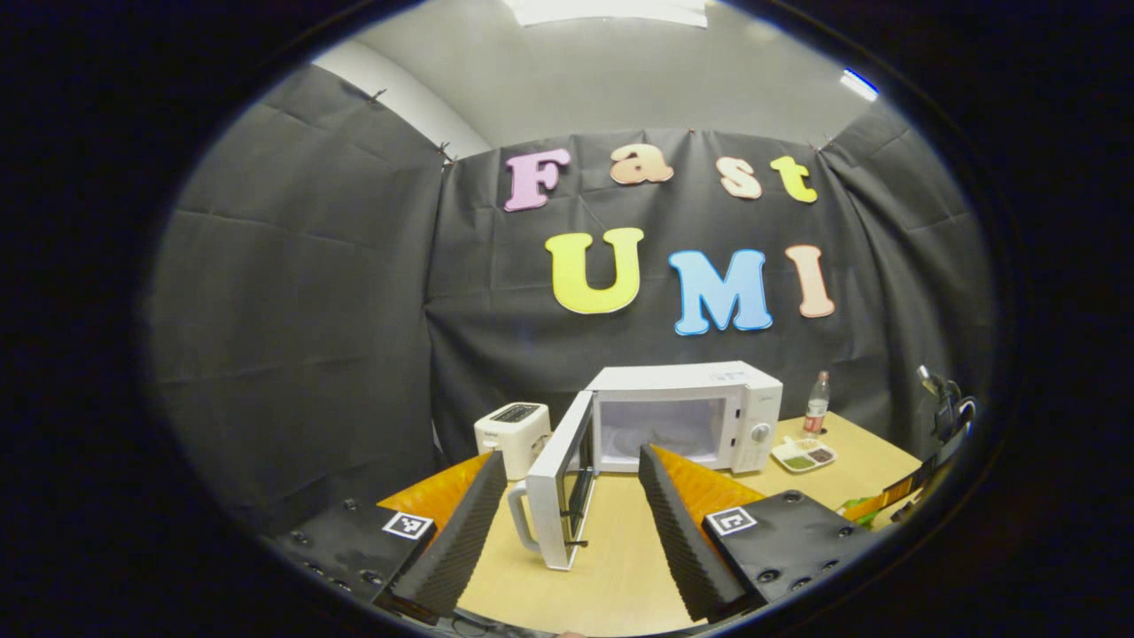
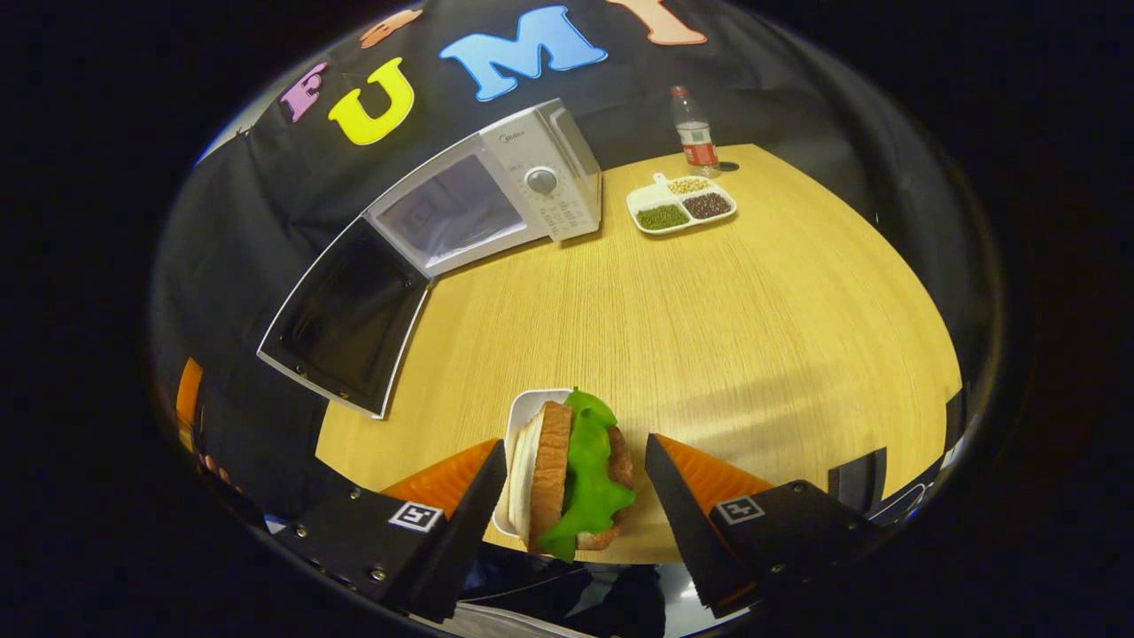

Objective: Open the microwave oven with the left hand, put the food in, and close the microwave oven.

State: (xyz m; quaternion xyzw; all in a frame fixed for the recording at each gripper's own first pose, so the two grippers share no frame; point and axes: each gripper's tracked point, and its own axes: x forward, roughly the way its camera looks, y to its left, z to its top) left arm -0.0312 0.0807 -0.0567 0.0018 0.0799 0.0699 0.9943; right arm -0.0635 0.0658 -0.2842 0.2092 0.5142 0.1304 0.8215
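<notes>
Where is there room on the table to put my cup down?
The big bare patch of table between the sandwich, microwave and snack tray is free. It is crowded at the open door and beside the bottle.

I see a pale wood-grain table (image 2: pixel 673 301), matt; at eleven o'clock, a glossy white-cased microwave (image 2: pixel 523 177) with dark glassy door (image 2: pixel 341 315). At twelve, a clear plastic bottle (image 2: pixel 693 128).

Wooden table (image 2: pixel 709 310) under microwave (image 2: pixel 496 195), toaster (image 1: pixel 512 427), tray (image 2: pixel 680 205)
</notes>
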